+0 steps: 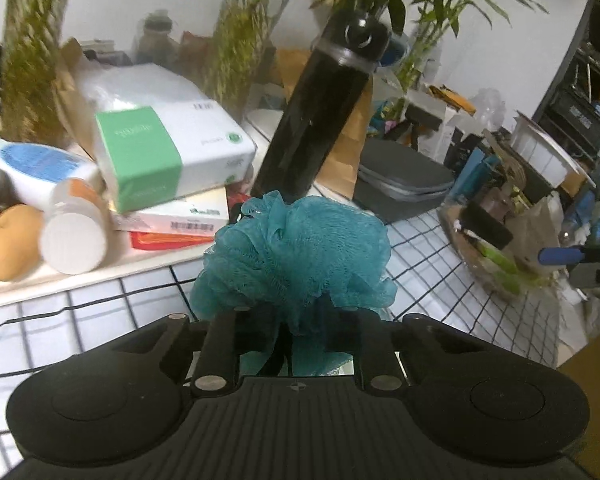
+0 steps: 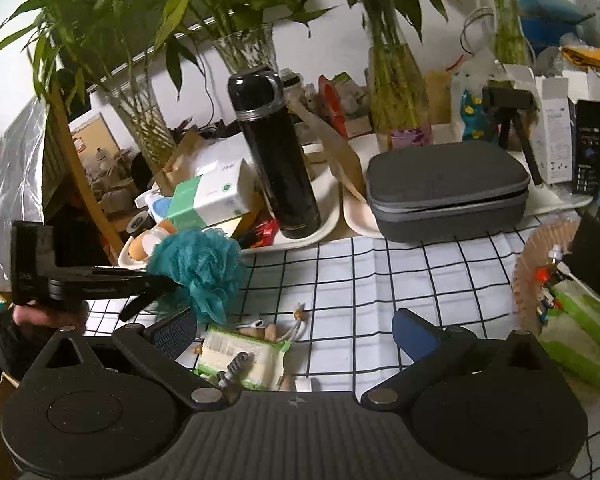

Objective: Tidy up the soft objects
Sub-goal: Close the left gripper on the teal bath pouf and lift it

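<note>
My left gripper (image 1: pixel 296 312) is shut on a teal mesh bath pouf (image 1: pixel 300 252) and holds it above the checked tablecloth (image 1: pixel 420 256). The pouf hides the fingertips. In the right wrist view the left gripper (image 2: pixel 168 284) comes in from the left with the pouf (image 2: pixel 200 268) in front of the white tray (image 2: pixel 324 220). My right gripper (image 2: pixel 296 336) is open and empty, low over the cloth. A green-and-white soft wipes pack (image 2: pixel 240 352) lies between its blue-padded fingers (image 2: pixel 416 336), beside some small cords and beads.
A black flask (image 2: pixel 276 156) stands in the white tray with boxes (image 1: pixel 168 156) and bottles. A grey zip case (image 2: pixel 448 188) sits at the back right. A woven basket (image 2: pixel 540 276) with green packs is at right. Vases with bamboo line the back.
</note>
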`<state>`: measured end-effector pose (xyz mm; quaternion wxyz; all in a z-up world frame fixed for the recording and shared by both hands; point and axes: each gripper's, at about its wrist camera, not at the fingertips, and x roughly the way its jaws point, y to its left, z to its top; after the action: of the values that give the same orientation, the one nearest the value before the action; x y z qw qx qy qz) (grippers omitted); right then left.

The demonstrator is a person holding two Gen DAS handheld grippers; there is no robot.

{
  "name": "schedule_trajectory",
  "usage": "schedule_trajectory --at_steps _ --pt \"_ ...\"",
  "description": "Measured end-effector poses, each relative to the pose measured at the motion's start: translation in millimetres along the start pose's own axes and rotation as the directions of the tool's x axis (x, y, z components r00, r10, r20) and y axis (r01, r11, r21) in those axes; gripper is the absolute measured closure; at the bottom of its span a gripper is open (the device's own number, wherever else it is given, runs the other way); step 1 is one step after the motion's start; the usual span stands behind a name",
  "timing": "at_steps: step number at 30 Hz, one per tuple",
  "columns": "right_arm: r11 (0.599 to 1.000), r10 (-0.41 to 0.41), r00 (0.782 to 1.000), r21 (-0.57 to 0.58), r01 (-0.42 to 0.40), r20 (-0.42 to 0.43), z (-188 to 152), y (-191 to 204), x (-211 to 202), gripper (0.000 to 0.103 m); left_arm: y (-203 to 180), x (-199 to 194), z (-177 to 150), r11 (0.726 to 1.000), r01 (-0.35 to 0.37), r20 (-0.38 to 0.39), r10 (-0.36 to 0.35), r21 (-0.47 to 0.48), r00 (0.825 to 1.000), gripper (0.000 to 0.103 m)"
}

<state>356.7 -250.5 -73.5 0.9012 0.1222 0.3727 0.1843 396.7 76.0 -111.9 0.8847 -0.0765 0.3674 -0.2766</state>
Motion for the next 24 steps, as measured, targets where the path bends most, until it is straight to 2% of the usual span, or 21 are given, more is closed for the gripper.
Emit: schedule_trajectory --at_steps 8,12,15,18,21,24 --pt "1.0 0.003 1.0 -0.031 -0.004 -0.027 -2 4 6 0.0 -23 -39 1 0.997 -0.076 0.055 0.074 0.023 0.996 0.085" --pt "0.995 0.015 1.0 -0.097 -0.014 0.017 -2 7 4 0.0 -33 -62 -1 0.993 -0.117 0.104 0.114 0.02 0.988 0.085" --pt "0.988 0.021 1.0 -0.152 -0.022 -0.012 2 9 12 0.0 -39 -81 -5 0.987 -0.161 0.147 0.155 0.025 0.977 0.085" --pt "0.987 0.055 0.996 -0.15 -0.064 -0.064 5 6 22 0.0 -43 -96 -11 0.978 -0.206 0.188 0.198 0.023 0.962 0.085" --pt "0.985 0.094 0.99 -0.133 -0.107 -0.102 8 2 31 0.0 -39 -110 -22 0.972 -0.235 0.231 0.235 -0.029 0.944 0.085" --pt "0.984 0.09 0.989 -0.146 -0.107 -0.119 11 0 39 0.0 -36 -117 -35 0.962 -0.262 0.254 0.273 -0.076 0.928 0.085"
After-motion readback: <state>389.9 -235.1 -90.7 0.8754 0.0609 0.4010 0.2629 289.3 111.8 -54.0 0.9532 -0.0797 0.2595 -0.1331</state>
